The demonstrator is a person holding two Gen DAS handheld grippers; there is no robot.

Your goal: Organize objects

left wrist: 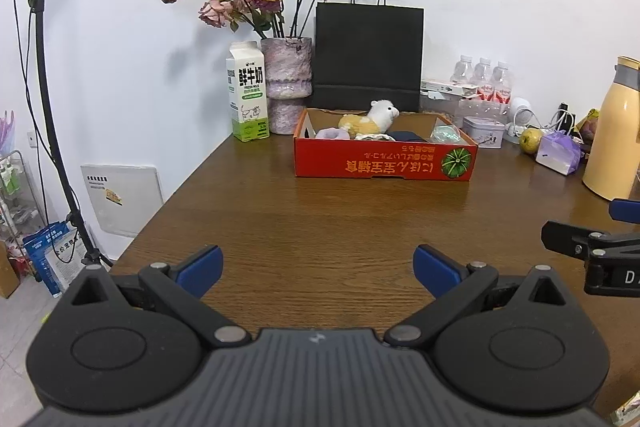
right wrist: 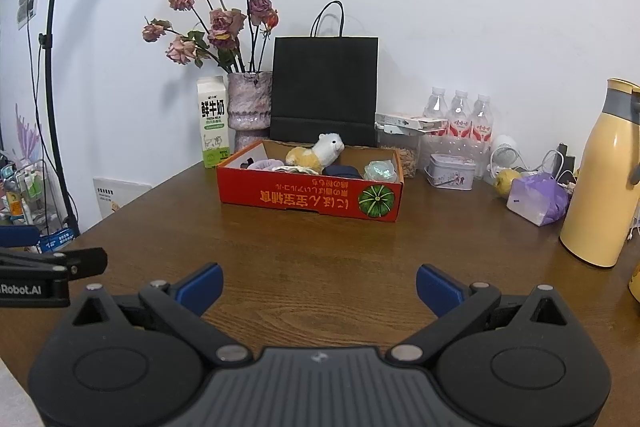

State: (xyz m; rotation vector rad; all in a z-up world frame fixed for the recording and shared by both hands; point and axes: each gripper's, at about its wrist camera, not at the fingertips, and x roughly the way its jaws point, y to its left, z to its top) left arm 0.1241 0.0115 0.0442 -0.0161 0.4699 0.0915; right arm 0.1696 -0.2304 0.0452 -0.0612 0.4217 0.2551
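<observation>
Both grippers empty, jaws spread wide: left gripper [left wrist: 318, 269] and right gripper [right wrist: 319, 287] hovered over bare front part of wooden table [left wrist: 320, 211], side by side, well short of the box.

Red cardboard box [right wrist: 310, 197] sat mid-table twd the back, just in front of black paper bag [right wrist: 325, 89]. Long axis ran left-right across both views, open top up, printed pumpkin side facing the cameras w/ print upside down.

Inside already: plush alpaca [right wrist: 316, 155] lying w/ head twd the right end, body along box length; purple soft item at left, dark blue bundle in middle, pale green shiny item [right wrist: 379, 171] at right end. Exact nature of those smaller bits too small to tell.

Judged progress: collecting looked mostly or fully done, since no loose item lay on open tabletop near either gripper. Clutter at back right (tin, bottles, fruit, purple pack [right wrist: 538, 199], yellow flask [right wrist: 602, 175]) maybe still pending, maybe not part of job; couldn't tell.
</observation>
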